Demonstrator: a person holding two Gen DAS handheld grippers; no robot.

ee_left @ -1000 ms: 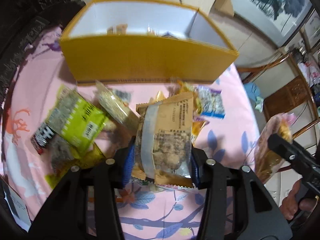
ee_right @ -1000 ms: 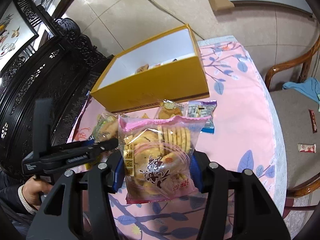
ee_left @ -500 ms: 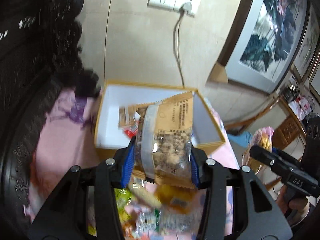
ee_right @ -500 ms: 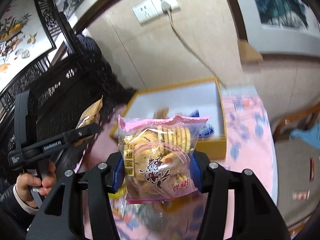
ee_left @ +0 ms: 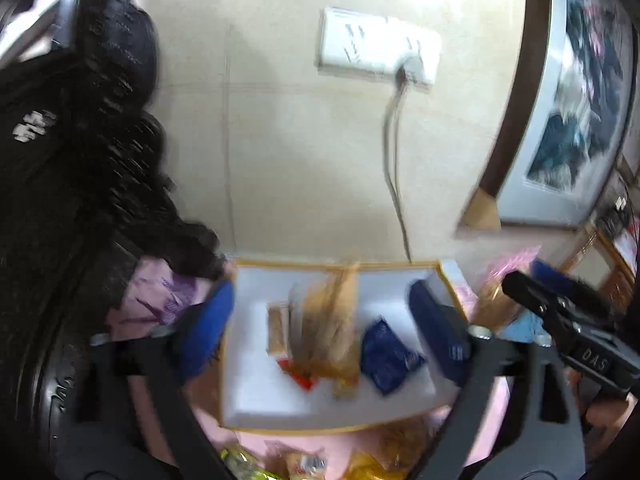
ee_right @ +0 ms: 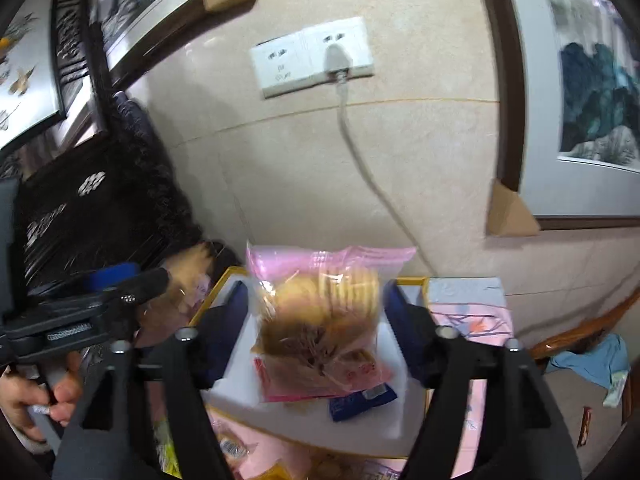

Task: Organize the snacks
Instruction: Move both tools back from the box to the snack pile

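The yellow box (ee_left: pixel 320 428) with its white inside lies below both grippers. My left gripper (ee_left: pixel 320 328) hovers over it with jaws opening wide; the brown snack bag (ee_left: pixel 332 320), blurred, drops free between the pads onto a blue packet (ee_left: pixel 384 352) and a red one (ee_left: pixel 300 376). My right gripper (ee_right: pixel 316 320) is also over the box (ee_right: pixel 408 280), jaws opening. The pink cracker bag (ee_right: pixel 324 320) hangs blurred between its blue pads (ee_right: pixel 404 320), with a gap on each side. Each gripper shows in the other's view: the right gripper (ee_left: pixel 560 320), the left gripper (ee_right: pixel 100 312).
Loose snacks (ee_left: pixel 248 460) lie on the pink tablecloth (ee_right: pixel 472 320) in front of the box. A wall with a socket and cord (ee_left: pixel 376 52) stands close behind it. Dark carved furniture (ee_left: pixel 80 160) is at the left, a wooden chair with blue cloth (ee_right: pixel 592 360) at the right.
Both grippers rose from the snack pile and moved forward over the box. Their jaws, which pinched the brown bag and the pink cracker bag, have spread and let the bags go.
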